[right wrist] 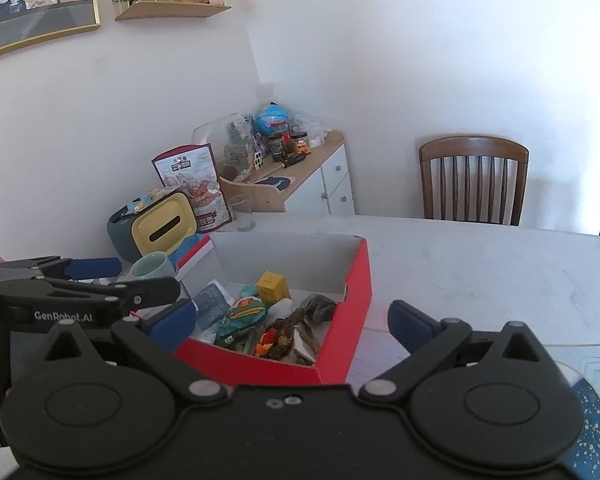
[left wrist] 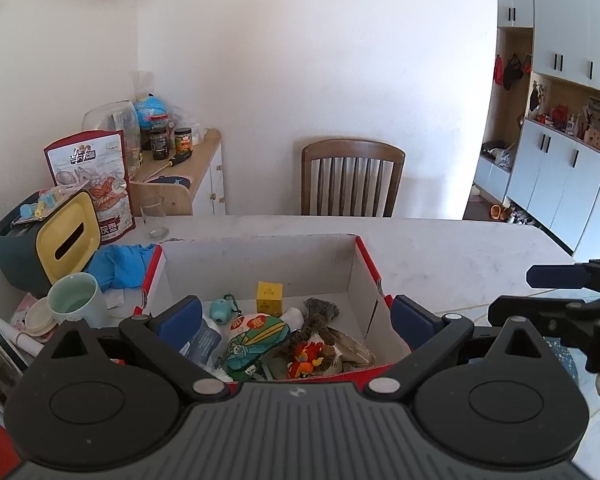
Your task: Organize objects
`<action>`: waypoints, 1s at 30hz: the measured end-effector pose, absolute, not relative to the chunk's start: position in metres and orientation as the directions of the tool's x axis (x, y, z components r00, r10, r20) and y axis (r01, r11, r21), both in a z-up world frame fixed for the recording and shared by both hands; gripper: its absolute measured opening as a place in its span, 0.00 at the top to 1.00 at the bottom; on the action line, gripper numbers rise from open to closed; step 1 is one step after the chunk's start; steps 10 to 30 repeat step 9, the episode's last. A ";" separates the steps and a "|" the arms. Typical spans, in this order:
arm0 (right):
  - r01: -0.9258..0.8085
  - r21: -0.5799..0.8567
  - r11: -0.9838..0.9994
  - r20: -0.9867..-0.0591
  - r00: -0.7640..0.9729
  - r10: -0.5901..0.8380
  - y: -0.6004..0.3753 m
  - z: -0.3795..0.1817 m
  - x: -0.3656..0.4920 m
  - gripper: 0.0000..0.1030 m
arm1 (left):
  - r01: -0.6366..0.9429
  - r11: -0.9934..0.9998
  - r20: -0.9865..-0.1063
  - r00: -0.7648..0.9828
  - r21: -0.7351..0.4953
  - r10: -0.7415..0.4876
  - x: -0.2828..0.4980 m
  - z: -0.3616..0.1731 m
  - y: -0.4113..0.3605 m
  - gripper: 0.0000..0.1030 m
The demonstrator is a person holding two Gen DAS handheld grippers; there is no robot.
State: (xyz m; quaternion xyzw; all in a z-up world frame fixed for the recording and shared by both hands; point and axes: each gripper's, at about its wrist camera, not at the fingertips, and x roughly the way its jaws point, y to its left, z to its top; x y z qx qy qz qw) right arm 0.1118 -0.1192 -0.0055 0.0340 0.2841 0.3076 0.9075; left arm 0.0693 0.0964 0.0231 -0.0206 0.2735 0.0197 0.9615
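A red cardboard box [left wrist: 260,256] with a white inside stands on the pale table, also seen as the box [right wrist: 356,280] in the right wrist view. Inside lie a yellow cube [left wrist: 269,298], a teal round toy [left wrist: 220,311], a green patterned pouch [left wrist: 256,338], a brown knitted piece [left wrist: 314,326] and an orange plush [left wrist: 306,356]. My left gripper [left wrist: 296,316] hovers open over the box's near edge, nothing between its blue pads. My right gripper [right wrist: 290,320] is open too, above the box's near right corner. Each gripper shows at the other view's edge.
Left of the box sit a pale green mug [left wrist: 74,298], a blue cloth [left wrist: 120,264], a yellow-and-teal tissue box [left wrist: 60,236], a snack bag [left wrist: 96,176] and an empty glass [left wrist: 154,212]. A wooden chair [left wrist: 352,178] stands behind the table; a cluttered side cabinet [left wrist: 188,168] is at back left.
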 end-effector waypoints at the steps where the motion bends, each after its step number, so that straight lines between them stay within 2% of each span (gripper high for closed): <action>1: -0.537 0.235 0.810 -0.495 0.651 0.575 -0.120 -0.005 0.112 0.01 | -0.052 0.998 -0.526 0.850 -0.027 0.030 0.069 0.023 0.096 0.02; 30: -0.530 0.231 0.816 -0.497 0.657 0.567 -0.122 -0.006 0.112 0.01 | -0.038 0.999 -0.529 0.849 -0.014 0.025 0.065 0.021 0.090 0.02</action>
